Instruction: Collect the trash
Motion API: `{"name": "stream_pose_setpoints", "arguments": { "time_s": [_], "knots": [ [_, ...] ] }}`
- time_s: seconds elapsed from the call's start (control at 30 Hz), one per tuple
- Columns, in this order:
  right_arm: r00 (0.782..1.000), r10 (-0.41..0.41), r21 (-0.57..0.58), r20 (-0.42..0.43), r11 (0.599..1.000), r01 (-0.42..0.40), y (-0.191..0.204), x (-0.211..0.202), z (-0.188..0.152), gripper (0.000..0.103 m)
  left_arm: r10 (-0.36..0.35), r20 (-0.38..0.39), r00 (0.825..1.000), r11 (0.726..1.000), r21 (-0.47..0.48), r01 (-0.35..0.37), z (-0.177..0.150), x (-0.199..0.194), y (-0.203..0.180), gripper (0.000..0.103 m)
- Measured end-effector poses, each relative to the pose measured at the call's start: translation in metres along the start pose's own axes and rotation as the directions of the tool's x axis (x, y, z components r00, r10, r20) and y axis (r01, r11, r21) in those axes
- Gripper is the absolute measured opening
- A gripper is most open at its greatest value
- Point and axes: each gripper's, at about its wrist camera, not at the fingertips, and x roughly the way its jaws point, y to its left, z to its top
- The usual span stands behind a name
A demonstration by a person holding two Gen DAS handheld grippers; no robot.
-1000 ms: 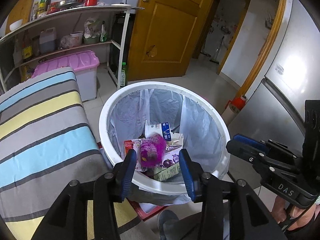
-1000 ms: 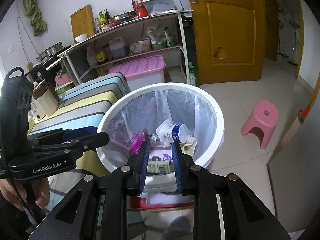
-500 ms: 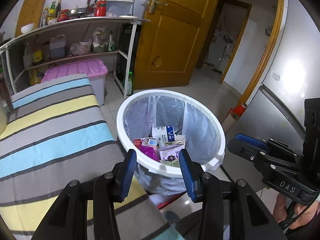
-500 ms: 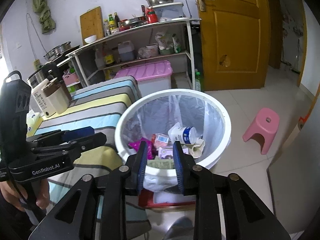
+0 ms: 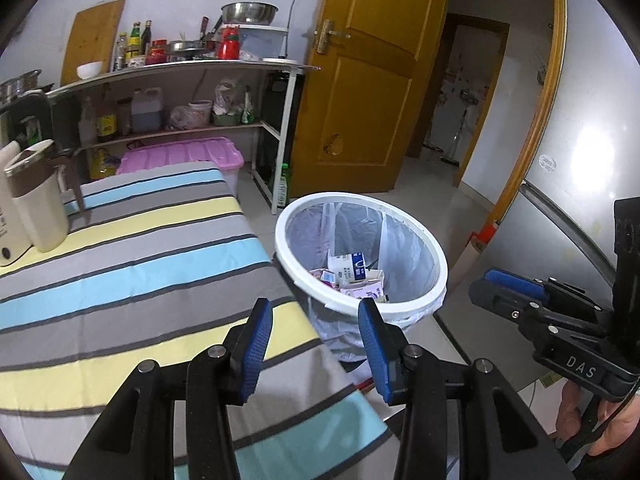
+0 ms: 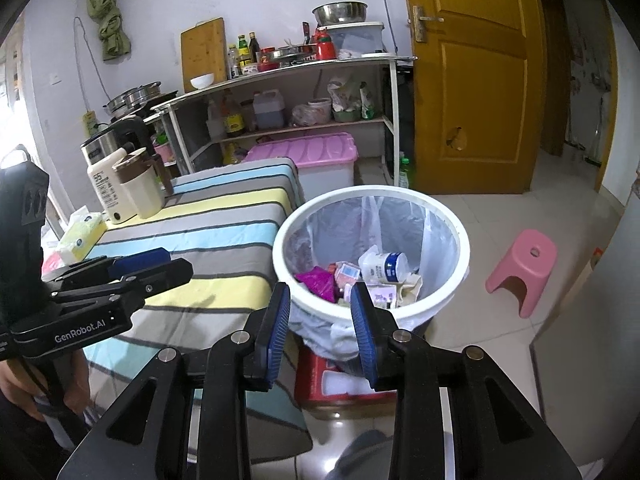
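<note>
As both hands draw back from the bin, the striped desk (image 5: 132,264) fills more of the left wrist view than a second ago, and no loose trash shows on it. The left gripper (image 5: 316,336) hangs spread and empty over the desk's edge. The white trash bin (image 6: 372,196), formerly right under the cameras, now sits further off, with the cartons and wrappers (image 6: 360,276) lying inside its liner. The right gripper (image 6: 320,320), whose jaws have just been opening, holds nothing. Probably this drop is done; other trash may lie out of view.
</note>
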Motion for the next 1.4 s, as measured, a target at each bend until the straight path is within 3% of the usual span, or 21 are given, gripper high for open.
{"name": "stream_pose_setpoints", "arguments": {
  "time_s": [0.67,1.4],
  "knots": [
    [1.000,0.009,-0.051,0.025,0.999,-0.008,0.029,-0.038,-0.030,0.033,0.095,0.067,0.993,0.995,0.011,-0.096,-0.041,-0.060,-0.003,0.044],
    [0.998,0.017,-0.066,0.055,0.998,-0.013,0.034,-0.052,-0.034,0.034,0.116,0.089,0.989,0.993,0.015,-0.118,-0.048,-0.072,-0.006,0.044]
  ]
}}
